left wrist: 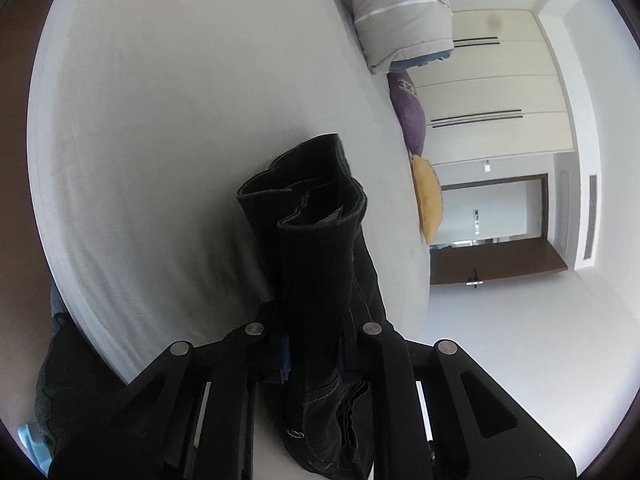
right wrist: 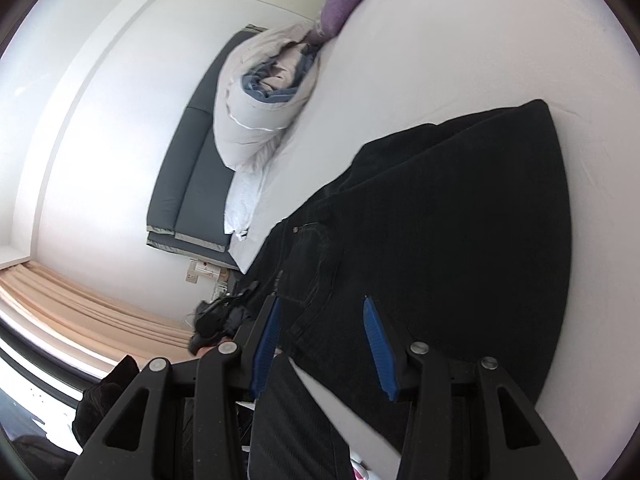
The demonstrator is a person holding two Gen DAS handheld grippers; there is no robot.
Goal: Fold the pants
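Black pants clamped in left gripper jaws

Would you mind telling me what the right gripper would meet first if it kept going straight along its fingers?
Most likely the black pants spread on the white bed. The right gripper points over them with open jaws, and the dark cloth fills the view between and beyond its fingers, though depth is hard to judge.

You have a white-sheeted bed carrying the black pants spread across it, with a rolled grey duvet near its headboard end and a purple pillow and a yellow pillow along the far edge.
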